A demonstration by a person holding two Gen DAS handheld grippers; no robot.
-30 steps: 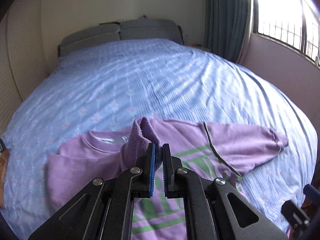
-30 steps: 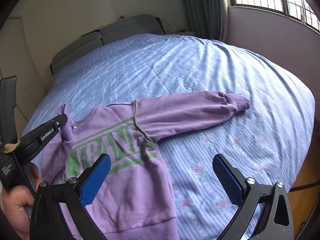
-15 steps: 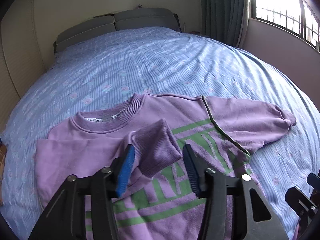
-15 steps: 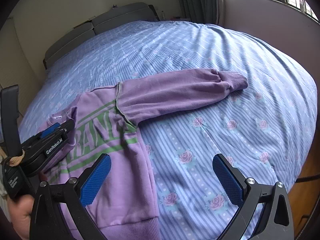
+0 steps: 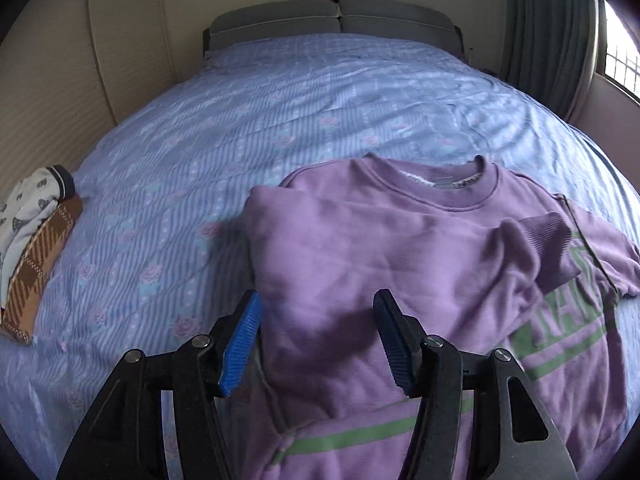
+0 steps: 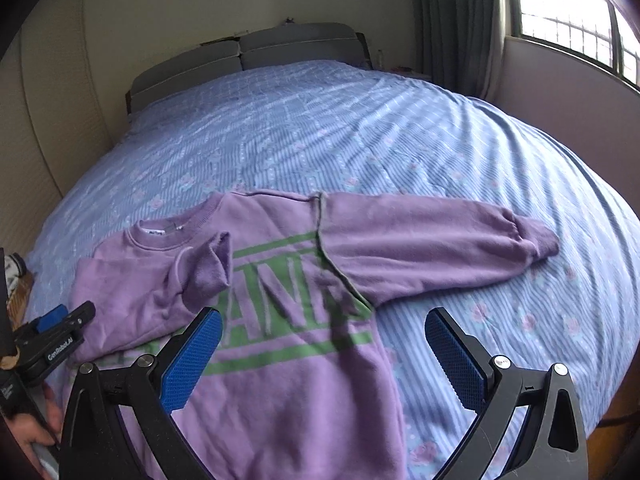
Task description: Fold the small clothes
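Observation:
A purple sweatshirt [image 5: 400, 240] with green lettering lies face up on the blue flowered bedsheet [image 5: 240, 120]. One sleeve is folded across the chest, its ribbed cuff [image 5: 548, 236] resting near the letters. My left gripper [image 5: 316, 300] hovers over the folded shoulder edge. Its jaws are opening, and the fabric lies below them with no pad pressing on it. In the right wrist view the other sleeve [image 6: 440, 248] stretches out flat to the right. My right gripper [image 6: 323, 316] stands wide open above the sweatshirt's [image 6: 280, 360] lower front and holds nothing. The left gripper [image 6: 60, 328] shows at the left edge.
A small pile of folded clothes [image 5: 32, 248], white patterned on brown plaid, sits at the bed's left side. The grey headboard [image 5: 336, 20] is at the far end. A curtain [image 6: 452, 20] and a window stand to the right. A hand [image 6: 28, 440] holds the left gripper.
The left gripper let go of the sleeve cuff, which now lies on the chest. It then swung left and down over the folded shoulder. The right gripper shifted a little, still open.

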